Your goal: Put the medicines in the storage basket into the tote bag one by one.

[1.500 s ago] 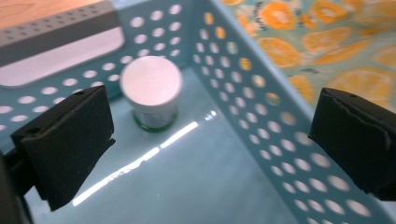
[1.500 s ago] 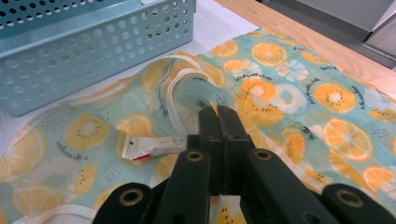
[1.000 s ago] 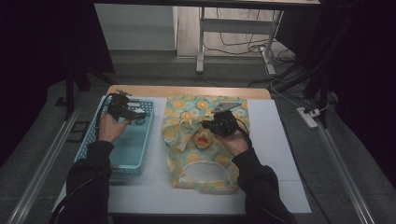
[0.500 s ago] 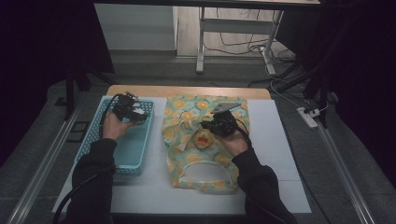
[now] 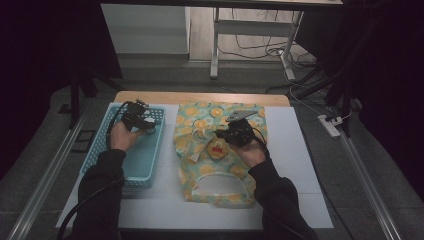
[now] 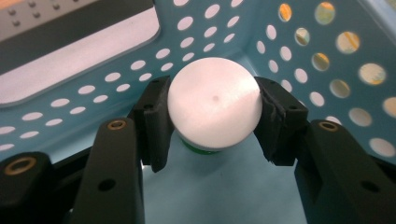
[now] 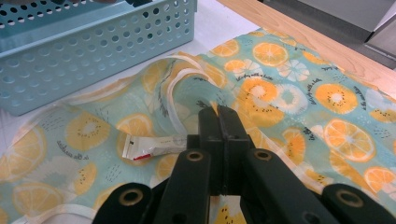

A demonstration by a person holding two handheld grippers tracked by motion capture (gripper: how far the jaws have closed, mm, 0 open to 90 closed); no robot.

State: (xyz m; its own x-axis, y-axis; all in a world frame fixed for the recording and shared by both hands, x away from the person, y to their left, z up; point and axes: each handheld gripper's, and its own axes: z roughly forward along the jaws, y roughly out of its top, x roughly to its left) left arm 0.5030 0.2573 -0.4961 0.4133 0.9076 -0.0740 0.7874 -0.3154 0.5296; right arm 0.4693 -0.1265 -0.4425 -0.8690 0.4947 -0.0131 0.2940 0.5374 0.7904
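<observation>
The left gripper has just been closing, and its two black jaws now stand on either side of a white round-capped bottle, pads touching the cap's flanks; a green band shows under the cap. The bottle stands upright on the floor of the blue perforated basket, its long axis running straight up toward the camera, close to a corner where two perforated walls meet. The way out, I judge, is straight up: the walls crowd it on the far sides, while the space above is open.

In the high view the left gripper sits over the basket's far end. The right gripper is pinched tight on a fold of the orange-print cloth bag, lifting its white-trimmed opening just beside the basket. The bag lies well within reach of the left hand, so a short carry sideways would bring the bottle to it.
</observation>
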